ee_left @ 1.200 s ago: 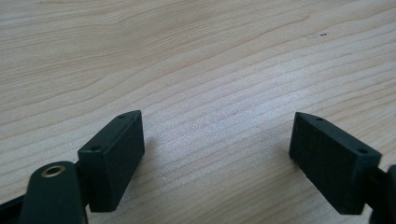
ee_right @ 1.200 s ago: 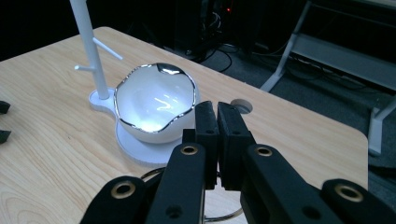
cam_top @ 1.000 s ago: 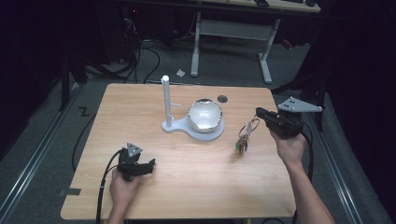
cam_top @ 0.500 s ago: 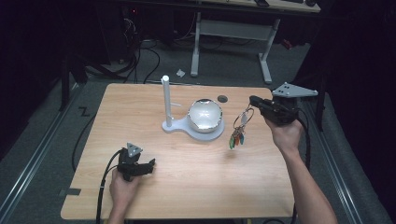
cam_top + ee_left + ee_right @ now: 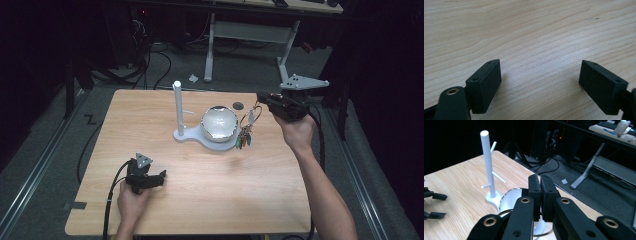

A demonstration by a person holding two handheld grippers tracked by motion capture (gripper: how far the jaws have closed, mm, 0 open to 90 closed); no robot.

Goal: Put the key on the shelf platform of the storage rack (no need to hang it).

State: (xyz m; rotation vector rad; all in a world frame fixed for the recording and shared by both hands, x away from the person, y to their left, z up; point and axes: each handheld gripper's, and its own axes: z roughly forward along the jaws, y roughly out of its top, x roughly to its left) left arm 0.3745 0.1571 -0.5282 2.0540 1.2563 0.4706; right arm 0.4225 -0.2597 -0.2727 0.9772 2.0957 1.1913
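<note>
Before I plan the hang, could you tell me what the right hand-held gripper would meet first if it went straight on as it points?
Probably the white peg stand: the right hand-held gripper, shut on the key ring, points roughly towards it above the bowl, though depth is unclear.

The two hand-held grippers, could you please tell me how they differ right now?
The left hand-held gripper has open, empty jaws; the right hand-held gripper is shut on a key ring. The left sits low at the table; the right is held in the air by the white stand. Both are black.
</note>
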